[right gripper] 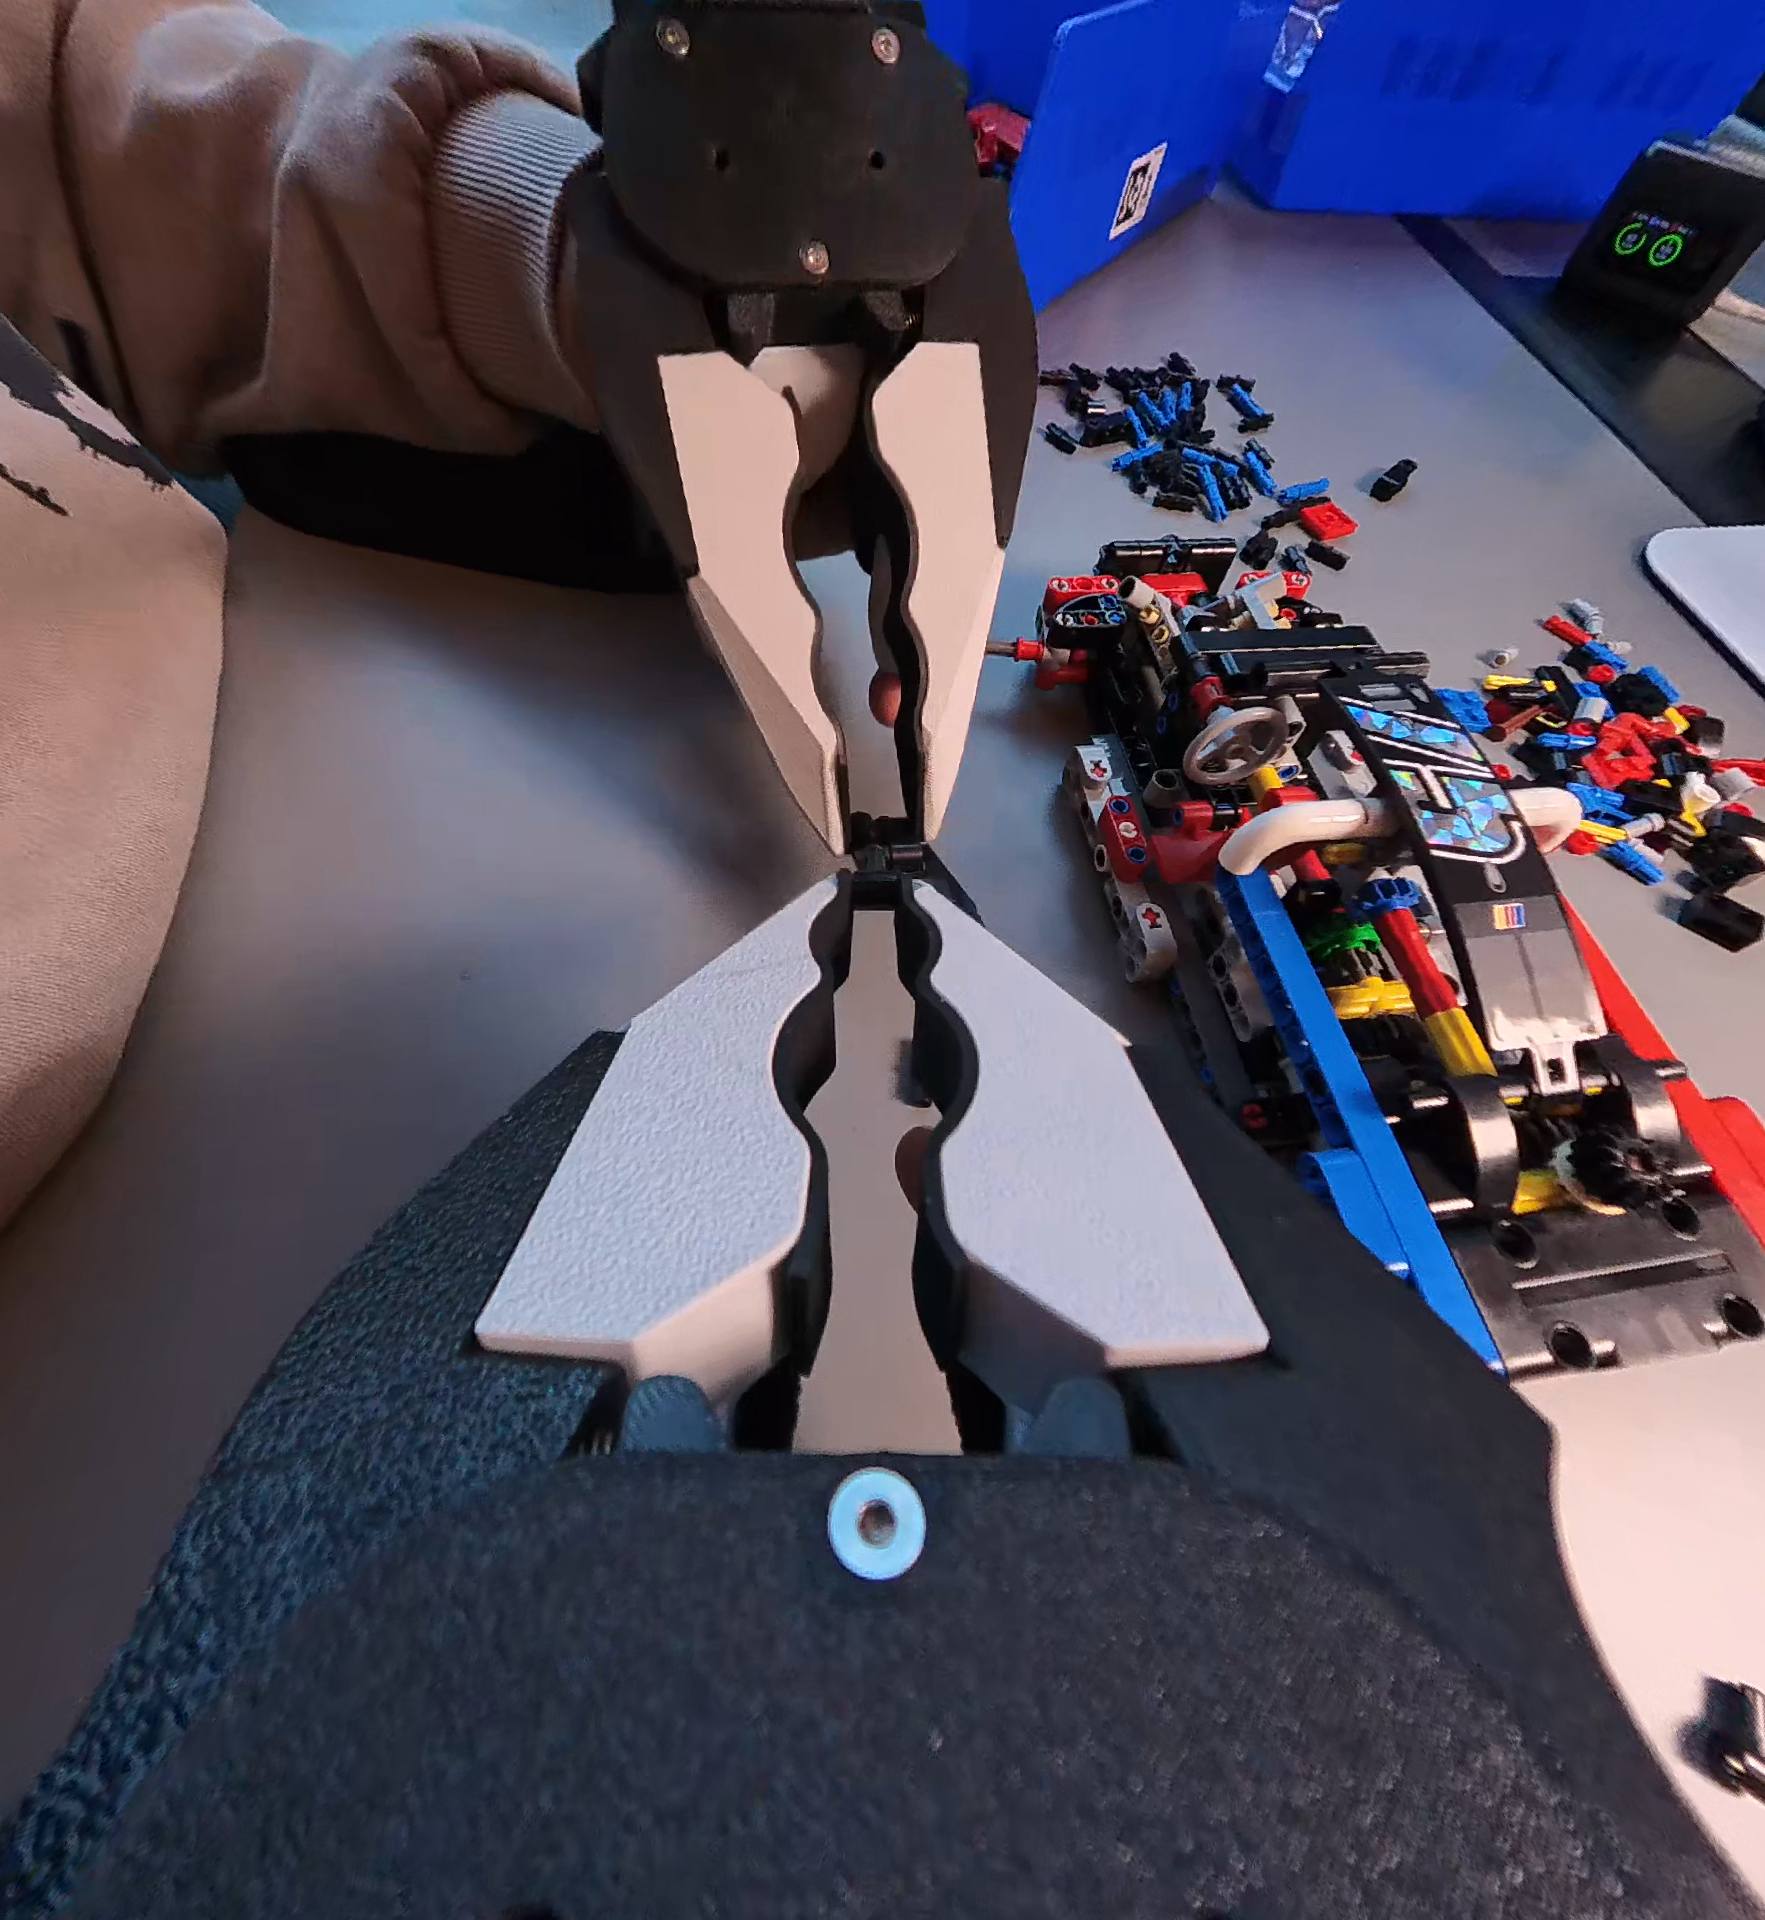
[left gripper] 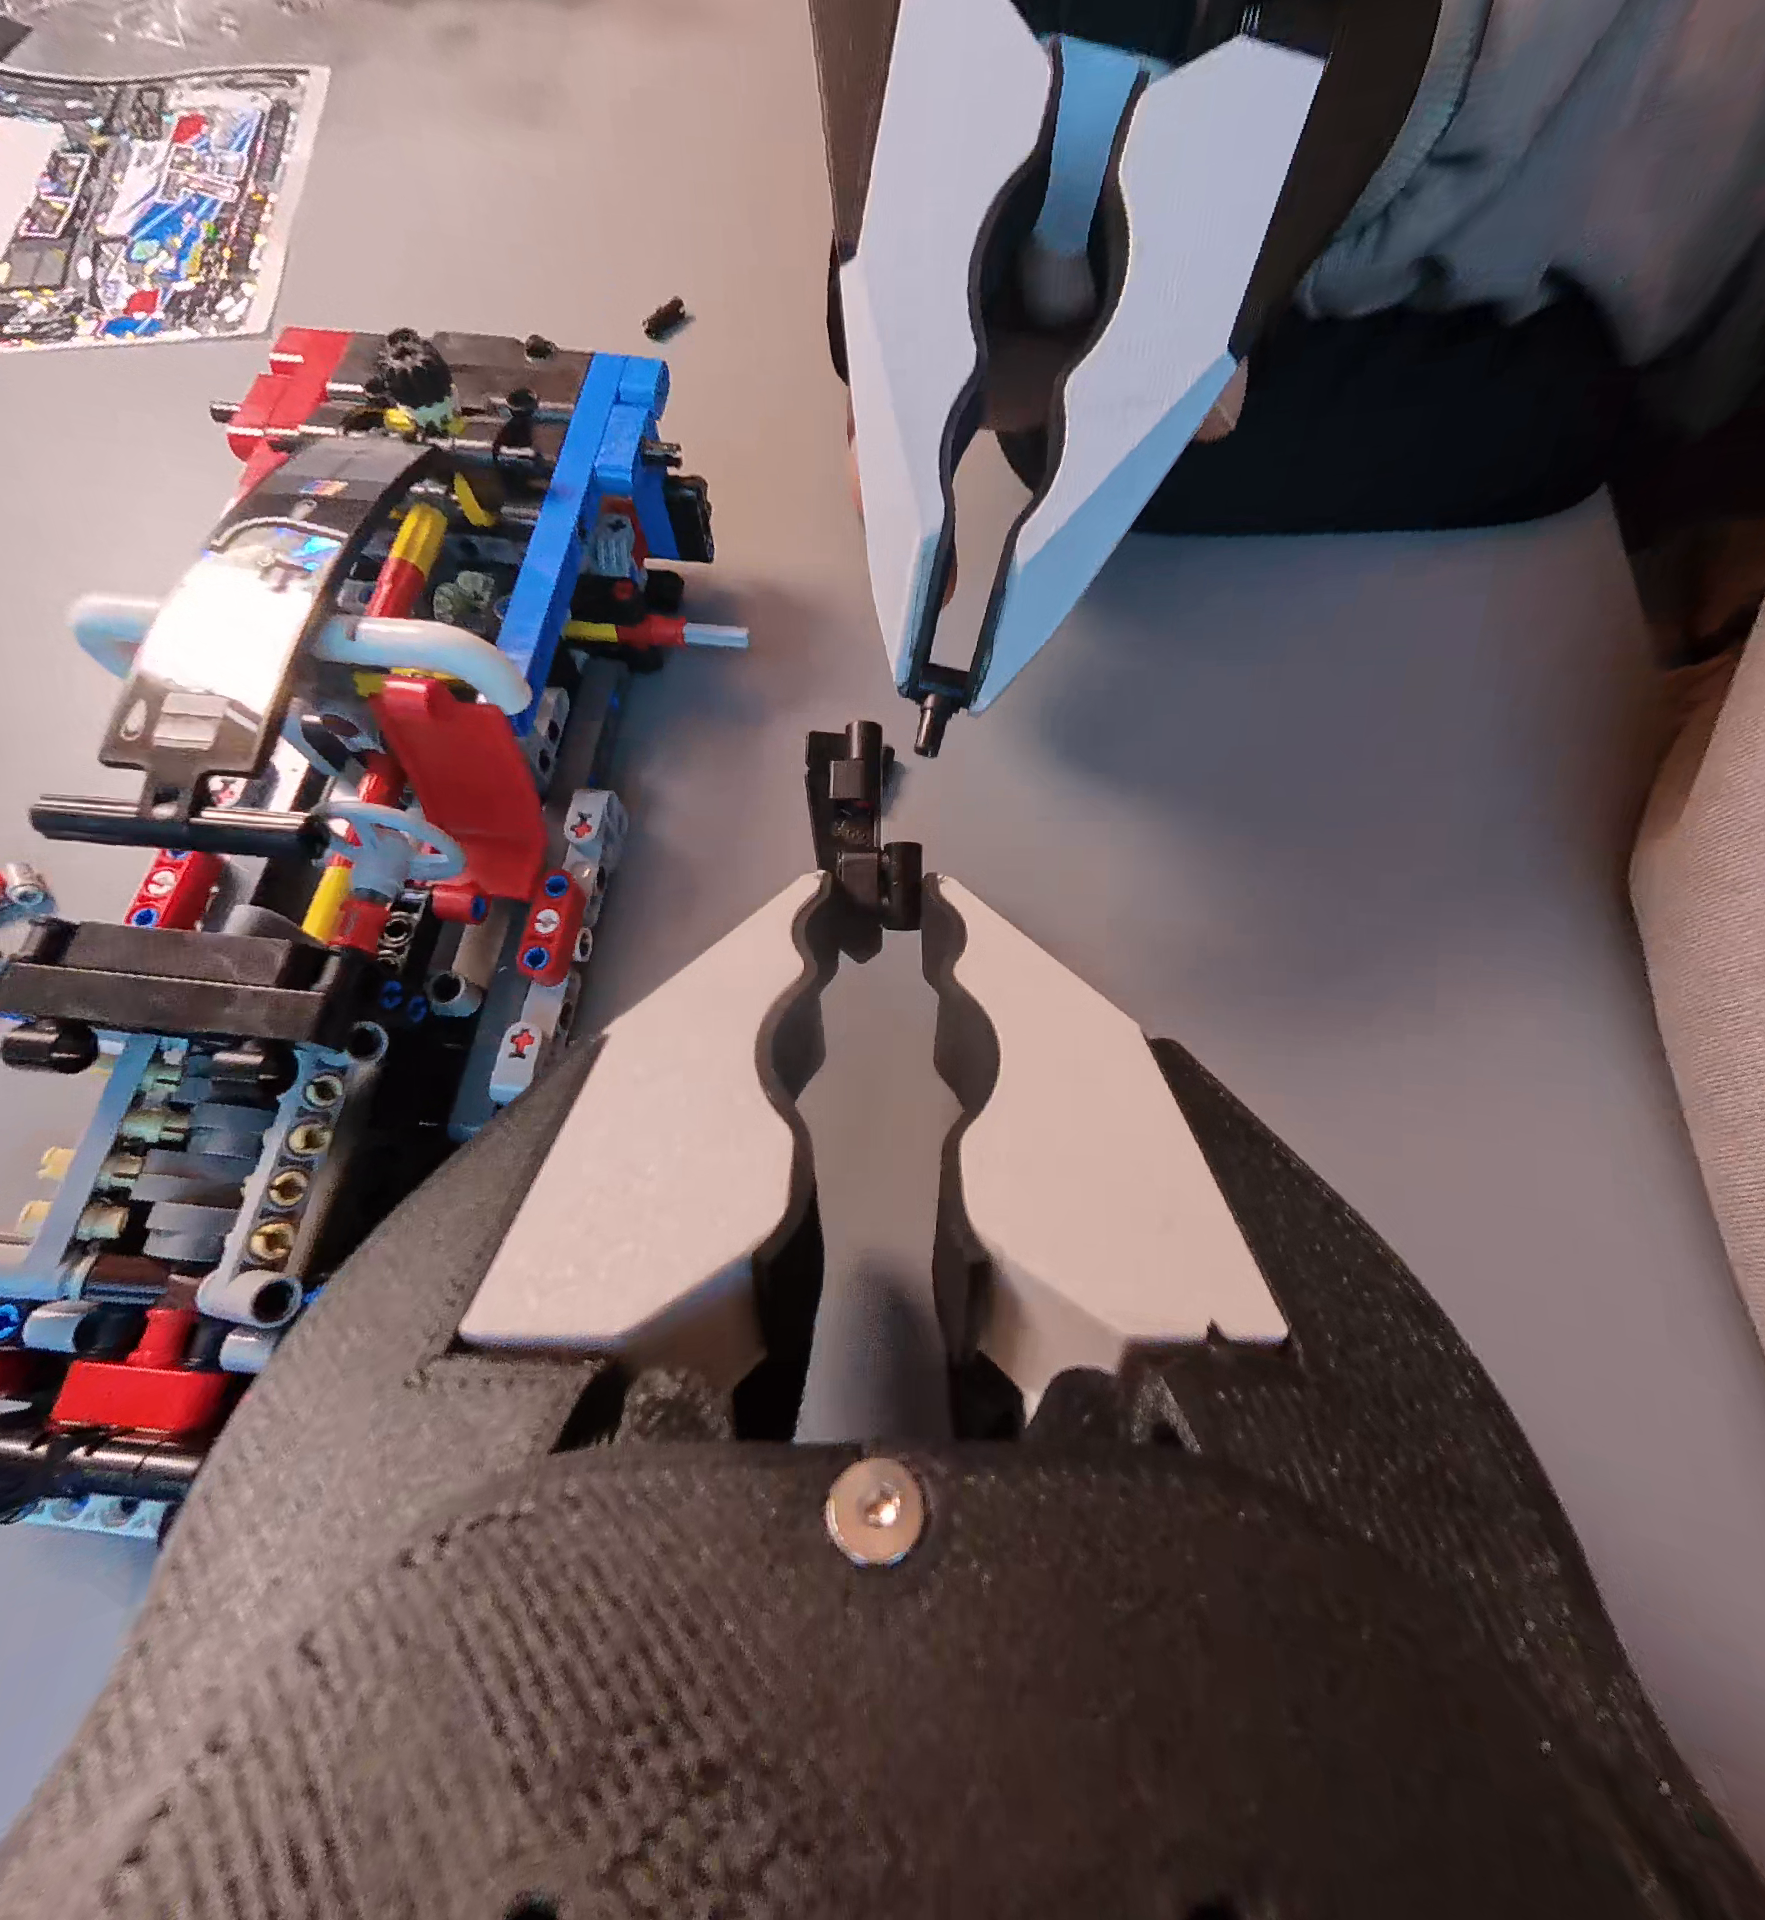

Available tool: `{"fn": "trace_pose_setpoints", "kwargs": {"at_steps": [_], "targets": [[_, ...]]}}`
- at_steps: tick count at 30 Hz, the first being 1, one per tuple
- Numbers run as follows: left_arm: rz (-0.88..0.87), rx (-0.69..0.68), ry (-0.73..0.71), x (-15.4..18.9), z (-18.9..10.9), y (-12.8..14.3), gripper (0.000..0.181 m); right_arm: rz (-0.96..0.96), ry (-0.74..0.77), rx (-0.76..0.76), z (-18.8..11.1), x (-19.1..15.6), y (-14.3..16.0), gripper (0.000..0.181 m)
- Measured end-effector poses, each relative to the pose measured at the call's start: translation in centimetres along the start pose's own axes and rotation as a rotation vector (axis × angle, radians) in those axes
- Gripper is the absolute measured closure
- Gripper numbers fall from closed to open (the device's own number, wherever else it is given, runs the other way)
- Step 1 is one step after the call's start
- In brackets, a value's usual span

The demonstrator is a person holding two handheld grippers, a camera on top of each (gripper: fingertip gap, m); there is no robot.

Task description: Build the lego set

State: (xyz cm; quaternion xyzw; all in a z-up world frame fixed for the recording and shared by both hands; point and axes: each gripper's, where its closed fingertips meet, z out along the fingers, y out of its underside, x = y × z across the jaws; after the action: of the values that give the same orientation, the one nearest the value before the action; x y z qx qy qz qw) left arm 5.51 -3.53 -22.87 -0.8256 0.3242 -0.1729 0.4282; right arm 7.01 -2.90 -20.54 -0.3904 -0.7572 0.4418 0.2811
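My left gripper (left gripper: 880,883) is shut on a small black connector piece (left gripper: 852,790) and holds it above the grey table. My right gripper (left gripper: 945,694) comes in from the top of the left wrist view, shut on a short black pin (left gripper: 928,727). The pin's tip is just beside the top of the connector. In the right wrist view the right gripper (right gripper: 878,883) and left gripper (right gripper: 883,831) meet tip to tip, with the black parts (right gripper: 890,854) between them. The partly built Lego car (left gripper: 338,779) lies on the table to one side (right gripper: 1377,935).
A sticker sheet (left gripper: 99,197) and a loose black pin (left gripper: 665,317) lie beyond the car. Piles of blue and black pins (right gripper: 1190,447) and mixed pieces (right gripper: 1636,748) lie near blue bins (right gripper: 1480,94). A small screen device (right gripper: 1678,229) and a beige sleeve (right gripper: 78,727) are nearby. My left and right fingertips are right by each other.
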Motion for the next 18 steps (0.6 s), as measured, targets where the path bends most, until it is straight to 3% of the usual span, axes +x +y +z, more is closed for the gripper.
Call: {"fn": "trace_pose_setpoints", "kwargs": {"at_steps": [5, 14, 18], "targets": [[-0.022, 0.102, 0.018, 0.1, -0.8, -1.6, 0.168, -0.003, -0.001, 0.010, 0.1, -0.1, -0.2, 0.176], [-0.021, 0.125, 0.008, 0.2, -0.7, -1.8, 0.168, -0.005, -0.007, 0.008, 0.3, -0.2, -0.2, 0.176], [0.019, 0.146, -0.061, -0.3, -0.9, -2.2, 0.168, 0.075, 0.009, 0.028, 0.1, 0.4, -0.7, 0.176]]}}
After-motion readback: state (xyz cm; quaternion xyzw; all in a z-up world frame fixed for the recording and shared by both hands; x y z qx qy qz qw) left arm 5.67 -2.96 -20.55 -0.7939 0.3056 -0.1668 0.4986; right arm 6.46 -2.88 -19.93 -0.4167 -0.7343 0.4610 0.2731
